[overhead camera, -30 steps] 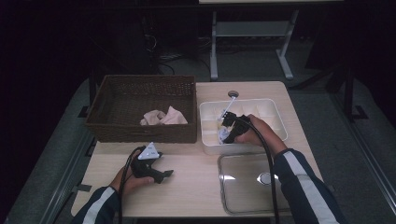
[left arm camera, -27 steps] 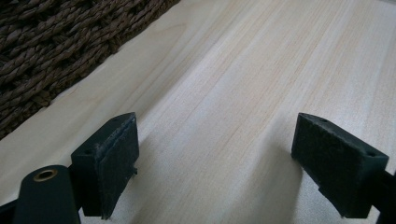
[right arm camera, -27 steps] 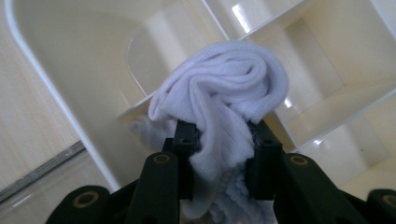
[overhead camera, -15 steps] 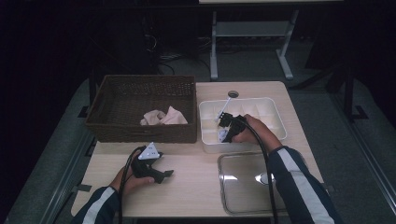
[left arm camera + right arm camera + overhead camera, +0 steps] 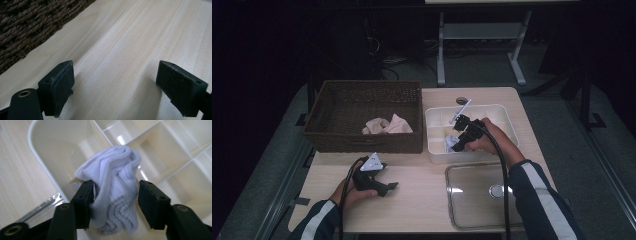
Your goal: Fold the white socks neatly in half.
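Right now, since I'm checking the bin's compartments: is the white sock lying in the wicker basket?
No: the white sock sits in a compartment of the cream bin, between the right gripper's jaws.

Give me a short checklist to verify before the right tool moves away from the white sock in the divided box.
1. Right tool jaws have just been opening; the white sock sits between them, one pad apart from it: ok.
2. Other pad free of the sock: cannot tell, fabric lies against it.
3. Sock inside the divided box, in a near-left compartment: ok.
4. Clear lid off, lying flat on the table beside the box: ok.
5. Left tool open, holding nothing, resting by the wicker basket: ok.
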Motion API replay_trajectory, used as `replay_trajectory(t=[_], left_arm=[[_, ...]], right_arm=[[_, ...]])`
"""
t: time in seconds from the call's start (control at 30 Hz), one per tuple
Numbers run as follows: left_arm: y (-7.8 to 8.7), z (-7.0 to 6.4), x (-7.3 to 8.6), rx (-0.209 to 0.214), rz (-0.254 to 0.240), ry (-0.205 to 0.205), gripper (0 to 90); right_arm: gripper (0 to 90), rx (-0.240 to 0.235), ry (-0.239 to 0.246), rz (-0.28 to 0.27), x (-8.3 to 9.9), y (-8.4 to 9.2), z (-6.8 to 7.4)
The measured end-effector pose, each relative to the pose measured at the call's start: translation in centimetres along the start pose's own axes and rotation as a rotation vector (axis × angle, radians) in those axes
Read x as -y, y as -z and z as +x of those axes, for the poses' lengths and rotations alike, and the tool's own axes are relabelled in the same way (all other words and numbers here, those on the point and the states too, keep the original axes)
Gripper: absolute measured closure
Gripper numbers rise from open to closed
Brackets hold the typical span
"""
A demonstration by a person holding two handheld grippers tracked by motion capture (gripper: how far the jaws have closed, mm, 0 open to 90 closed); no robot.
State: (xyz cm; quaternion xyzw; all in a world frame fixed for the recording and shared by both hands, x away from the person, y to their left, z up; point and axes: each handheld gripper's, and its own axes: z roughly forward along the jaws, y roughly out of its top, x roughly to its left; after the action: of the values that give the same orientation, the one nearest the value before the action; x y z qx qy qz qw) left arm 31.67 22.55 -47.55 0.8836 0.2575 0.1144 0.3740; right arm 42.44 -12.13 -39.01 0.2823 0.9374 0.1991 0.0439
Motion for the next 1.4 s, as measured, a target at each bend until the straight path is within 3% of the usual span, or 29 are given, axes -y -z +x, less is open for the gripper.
replay_trajectory(t=[0.1, 0.23, 0.47, 0.63, 0.77, 0.9, 1.03, 1.23, 1.4], left_arm=[[0.0, -0.1, 0.0, 0.003, -0.004, 0.008, 14.1], [0.0, -0.1, 0.0, 0.003, -0.007, 0.012, 14.1], [0.0, 0.0, 0.0, 0.001, -0.004, 0.005, 14.1], [0.0, 0.0, 0.0, 0.001, -0.005, 0.004, 14.1], [0.0, -0.1, 0.0, 0.002, -0.004, 0.009, 14.1], [0.0, -0.1, 0.0, 0.002, -0.005, 0.009, 14.1], [0.0, -0.1, 0.0, 0.002, -0.004, 0.009, 14.1], [0.0, -0.1, 0.0, 0.002, -0.005, 0.009, 14.1], [0.0, 0.0, 0.0, 0.002, -0.004, 0.005, 14.1]], right_arm=[[46.6, 0.009, -0.022, -0.053, 0.3, 1.3, 0.1], [64.0, 0.028, -0.020, -0.074, 1.0, 2.5, 0.3], [77.0, 0.018, -0.026, -0.061, 1.7, 1.3, 0.3], [80.2, 0.023, -0.017, -0.030, 1.2, 0.3, 0.7], [82.0, 0.013, 0.001, 0.025, 0.7, -1.2, 1.0], [82.7, -0.007, -0.006, 0.037, 0.6, -1.3, 0.7], [83.1, 0.021, 0.007, 0.066, 0.2, -1.8, 1.0], [81.8, 0.063, 0.011, 0.036, 0.2, -1.7, 1.2], [73.4, 0.050, 0.012, -0.025, 0.5, -0.6, 1.3]])
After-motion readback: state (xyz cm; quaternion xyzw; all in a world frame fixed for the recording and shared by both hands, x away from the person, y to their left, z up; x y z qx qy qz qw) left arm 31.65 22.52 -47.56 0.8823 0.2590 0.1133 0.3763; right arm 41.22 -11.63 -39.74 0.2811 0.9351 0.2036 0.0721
